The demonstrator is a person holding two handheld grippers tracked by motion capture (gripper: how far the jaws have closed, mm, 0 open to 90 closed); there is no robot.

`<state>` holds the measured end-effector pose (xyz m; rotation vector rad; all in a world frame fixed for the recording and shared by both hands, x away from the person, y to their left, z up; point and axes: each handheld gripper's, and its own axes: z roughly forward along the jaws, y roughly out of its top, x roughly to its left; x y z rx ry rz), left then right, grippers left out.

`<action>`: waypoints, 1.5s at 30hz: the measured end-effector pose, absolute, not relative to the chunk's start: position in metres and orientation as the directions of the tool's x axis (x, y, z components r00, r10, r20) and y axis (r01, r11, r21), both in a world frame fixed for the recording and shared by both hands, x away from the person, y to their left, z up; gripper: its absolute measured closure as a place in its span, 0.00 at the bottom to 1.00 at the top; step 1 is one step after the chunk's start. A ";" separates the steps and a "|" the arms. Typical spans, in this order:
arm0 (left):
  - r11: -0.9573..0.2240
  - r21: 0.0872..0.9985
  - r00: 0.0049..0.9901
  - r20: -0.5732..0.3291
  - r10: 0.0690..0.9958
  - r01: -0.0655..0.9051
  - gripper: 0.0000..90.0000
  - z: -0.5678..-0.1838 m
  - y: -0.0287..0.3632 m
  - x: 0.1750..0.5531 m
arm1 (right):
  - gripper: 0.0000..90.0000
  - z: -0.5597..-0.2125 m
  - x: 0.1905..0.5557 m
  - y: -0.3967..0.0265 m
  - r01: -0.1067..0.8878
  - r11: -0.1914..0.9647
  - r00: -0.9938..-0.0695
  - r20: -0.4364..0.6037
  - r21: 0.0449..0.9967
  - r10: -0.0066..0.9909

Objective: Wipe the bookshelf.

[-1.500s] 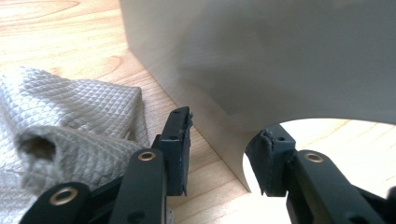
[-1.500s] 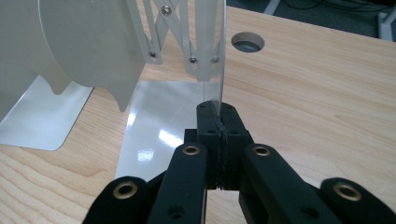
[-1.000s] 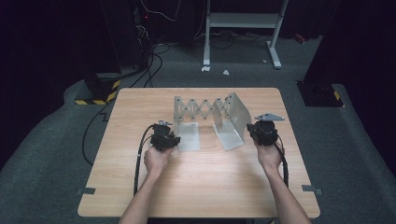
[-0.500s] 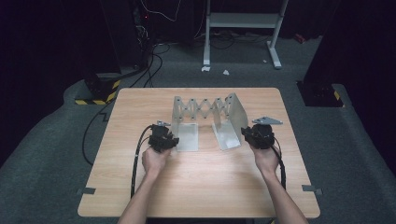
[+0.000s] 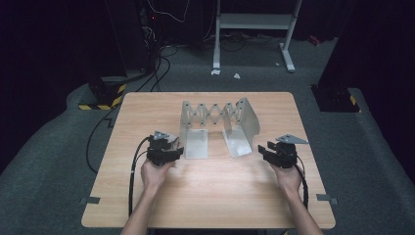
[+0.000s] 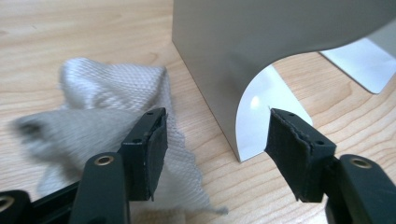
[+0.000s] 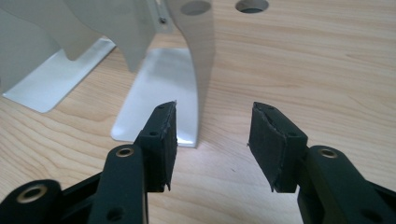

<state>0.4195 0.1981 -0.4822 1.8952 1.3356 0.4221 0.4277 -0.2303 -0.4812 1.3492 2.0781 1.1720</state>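
A folding metal rack [image 5: 215, 113] with a scissor lattice and two bent end plates stands mid-table. My left gripper [image 5: 175, 150] sits just left of the left end plate [image 5: 195, 144]; its jaws have just been opening. In the left gripper view the left gripper [image 6: 217, 122] is open, the plate's edge [image 6: 219, 70] stands beyond the gap, and a white woven cloth [image 6: 116, 88] lies behind the left jaw. My right gripper [image 5: 262, 151] rests right of the right end plate [image 5: 238, 142]. The right gripper [image 7: 214, 112] is open over bare wood, jaws just widened, the plate's foot [image 7: 161, 88] ahead.
The wooden table [image 5: 215, 196] has bare room in front of the rack and at both sides. Two holes [image 7: 252, 5] in the tabletop appear in the right gripper view. Cables [image 5: 132, 171] trail from the left gripper toward the near edge. Dark floor and a white stand lie beyond.
Both grippers have drawn back from the rack's end plates toward the near edge, the left one also leftward. Both pairs of jaws have opened.
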 end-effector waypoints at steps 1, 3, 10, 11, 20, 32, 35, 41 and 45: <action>-0.161 0.745 0.400 -0.153 0.904 0.647 0.42 -0.482 0.200 0.418 | 0.56 -0.482 0.427 -0.233 0.554 0.180 -0.449 0.110 0.813 0.887; -0.156 0.755 0.408 -0.159 0.899 0.637 0.42 -0.481 0.203 0.413 | 0.55 -0.485 0.426 -0.237 0.559 0.173 -0.438 0.111 0.811 0.892; -0.119 0.787 0.413 -0.182 0.892 0.605 0.40 -0.476 0.217 0.400 | 0.54 -0.498 0.422 -0.250 0.586 0.151 -0.400 0.122 0.796 0.908; -0.115 0.791 0.410 -0.180 0.894 0.600 0.40 -0.475 0.218 0.398 | 0.54 -0.499 0.421 -0.252 0.587 0.149 -0.392 0.118 0.795 0.912; -0.108 0.807 0.379 -0.151 0.913 0.580 0.40 -0.478 0.239 0.381 | 0.54 -0.513 0.413 -0.270 0.609 0.118 -0.339 0.122 0.785 0.933; -0.053 0.807 0.321 -0.172 0.931 0.588 0.37 -0.490 0.270 0.368 | 0.54 -0.526 0.408 -0.278 0.635 0.137 -0.310 0.088 0.760 0.947; -0.056 0.800 0.292 -0.152 0.944 0.597 0.37 -0.496 0.276 0.366 | 0.54 -0.526 0.407 -0.277 0.636 0.154 -0.312 0.070 0.756 0.947; -0.057 0.782 0.242 -0.122 0.963 0.621 0.37 -0.506 0.285 0.367 | 0.53 -0.526 0.404 -0.274 0.631 0.191 -0.314 0.022 0.752 0.949; -0.054 0.767 0.209 -0.106 0.972 0.640 0.37 -0.514 0.290 0.369 | 0.51 -0.526 0.402 -0.276 0.637 0.201 -0.310 0.009 0.744 0.951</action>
